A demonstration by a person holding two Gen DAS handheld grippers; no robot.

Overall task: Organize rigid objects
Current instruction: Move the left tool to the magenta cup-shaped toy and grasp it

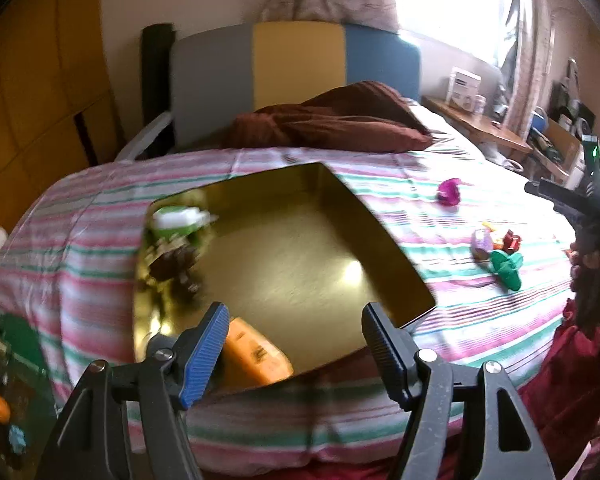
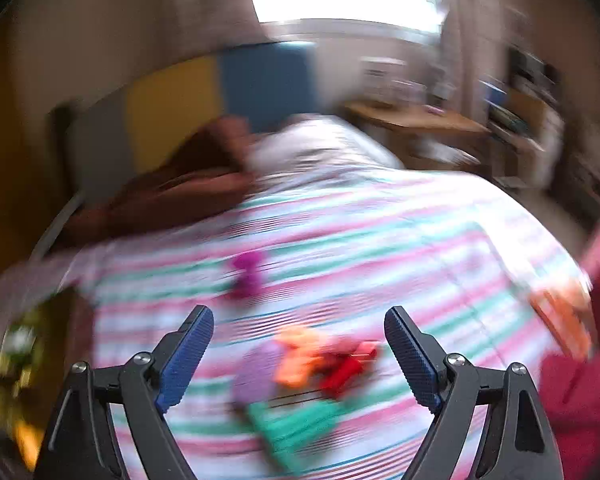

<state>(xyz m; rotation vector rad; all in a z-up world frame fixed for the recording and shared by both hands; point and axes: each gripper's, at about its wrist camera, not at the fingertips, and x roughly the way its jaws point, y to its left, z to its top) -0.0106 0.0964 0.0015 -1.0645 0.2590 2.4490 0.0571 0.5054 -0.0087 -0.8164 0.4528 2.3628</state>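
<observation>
A gold tin box [image 1: 396,240] lies open on the striped bed. It holds a green-and-white toy [image 1: 176,220], a brown toy [image 1: 172,260] and an orange block [image 1: 256,354]. My left gripper [image 1: 294,344] is open and empty over the box's near edge. A magenta toy [image 1: 450,191] [image 2: 247,274], a lilac toy [image 1: 482,242] [image 2: 254,376], a red toy [image 1: 511,240] [image 2: 346,368] and a green toy [image 1: 506,266] [image 2: 296,426] lie on the bed. My right gripper [image 2: 300,356] is open and empty just above this cluster, with an orange toy [image 2: 300,356] between its fingers' line. The right wrist view is blurred.
A brown pillow [image 1: 332,120] lies at the head of the bed before a grey, yellow and blue headboard [image 1: 296,64]. A wooden desk [image 1: 480,124] with clutter stands at the right. An orange item [image 2: 564,316] lies at the bed's right edge.
</observation>
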